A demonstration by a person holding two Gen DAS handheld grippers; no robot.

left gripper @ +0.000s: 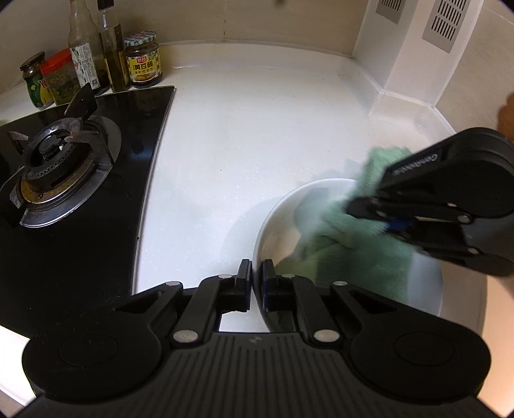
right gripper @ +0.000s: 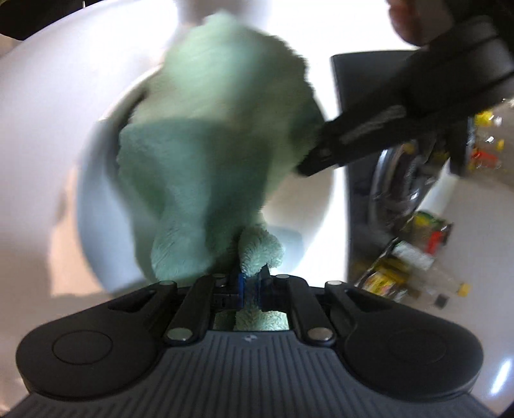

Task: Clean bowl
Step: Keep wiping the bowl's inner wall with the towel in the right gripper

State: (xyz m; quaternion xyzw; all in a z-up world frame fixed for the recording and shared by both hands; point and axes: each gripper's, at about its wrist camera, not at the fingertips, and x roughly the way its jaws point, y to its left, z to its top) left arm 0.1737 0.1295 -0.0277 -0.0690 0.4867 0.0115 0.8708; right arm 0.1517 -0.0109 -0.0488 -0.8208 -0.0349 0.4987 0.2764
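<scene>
Closest, the left gripper (left gripper: 256,283) pinches the white bowl's (left gripper: 276,212) rim beside the stove (left gripper: 80,180); the right gripper (right gripper: 250,284) clamps the green cloth (right gripper: 212,135) inside it. Hard scrubbing could tip the bowl loose.

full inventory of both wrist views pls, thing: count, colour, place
bowl: 1, white, on the counter, right of the stove
cloth: 1, green, inside the bowl
counter: 1, white, under everything
stove: 1, black with a metal burner, left side
jars: 3, yellow-label, red-lid and dark-lid, back left corner
bottles: 2, clear, between the jars
vents: 2, grey, on the wall at back right
left claw: 1, black, closed on the bowl's near rim
right claw: 1, black, closed on the cloth
</scene>
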